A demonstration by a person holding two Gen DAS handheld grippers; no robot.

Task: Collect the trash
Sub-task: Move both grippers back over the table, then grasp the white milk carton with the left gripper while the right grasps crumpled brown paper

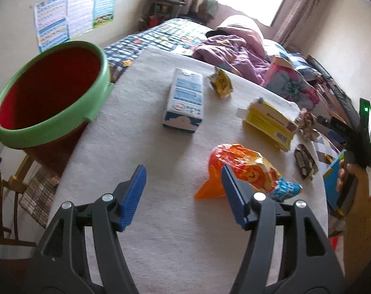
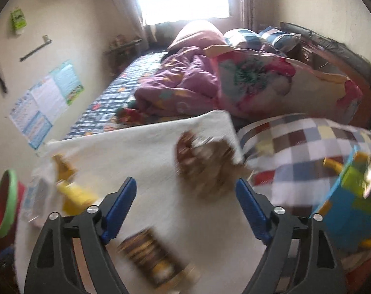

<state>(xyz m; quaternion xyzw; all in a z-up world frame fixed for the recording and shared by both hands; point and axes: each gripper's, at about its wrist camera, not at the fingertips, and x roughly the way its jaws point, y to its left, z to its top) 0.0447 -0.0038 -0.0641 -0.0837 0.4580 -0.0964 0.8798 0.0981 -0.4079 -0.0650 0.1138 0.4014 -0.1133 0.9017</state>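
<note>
Trash lies on a white-clothed table (image 1: 141,220): a blue-and-white carton (image 1: 185,100), a small yellow wrapper (image 1: 221,83), a yellow box (image 1: 268,122), an orange snack bag (image 1: 246,169) and two brown wrappers (image 1: 305,161). A red bin with a green rim (image 1: 97,93) stands at the table's left edge. My left gripper (image 1: 183,171) is open and empty, and its right finger overlaps the orange bag's left end. My right gripper (image 2: 185,182) is open wide with no pad on anything. A blurred crumpled brown wrapper (image 2: 205,169) lies just beyond its tips, and a flat brown wrapper (image 2: 153,257) lies under its arms.
A bed with a purple quilt (image 1: 234,51) runs behind the table. A checked cushion (image 2: 307,147) and a blue toy box (image 2: 344,208) sit off the table's right edge. A person's hand (image 1: 356,183) grips the other tool at the right. A wooden chair (image 1: 16,178) stands below the bin.
</note>
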